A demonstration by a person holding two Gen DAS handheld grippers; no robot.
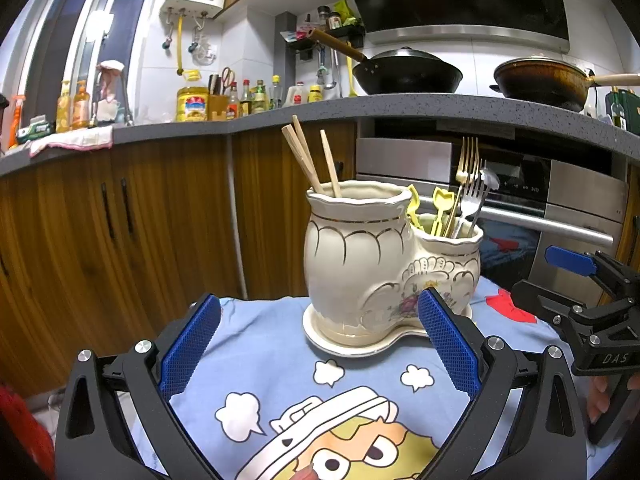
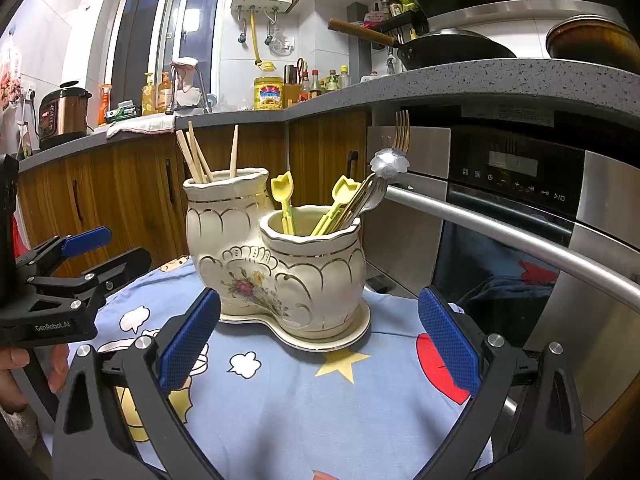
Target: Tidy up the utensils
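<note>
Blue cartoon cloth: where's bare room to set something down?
Free: the blue cartoon tablecloth in front of the cream ceramic two-pot utensil holder, between the open right tongs; also between the open left tongs. Crowded: the holder's smaller pot.

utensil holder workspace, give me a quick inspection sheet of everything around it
surface: cartoon-print cloth covers the small table, bare around the holder.
job's things: ceramic two-pot holder upright on its saucer; chopsticks in the taller pot; yellow picks, forks and a spoon in the shorter pot.
clutter: nothing seen loose on the cloth.
grippers: left gripper and right gripper both open, jaws wide, holding nothing, short of the holder.
cables: nothing seen.
surroundings: counter with bottles, wok and pan; oven close behind the table.
</note>
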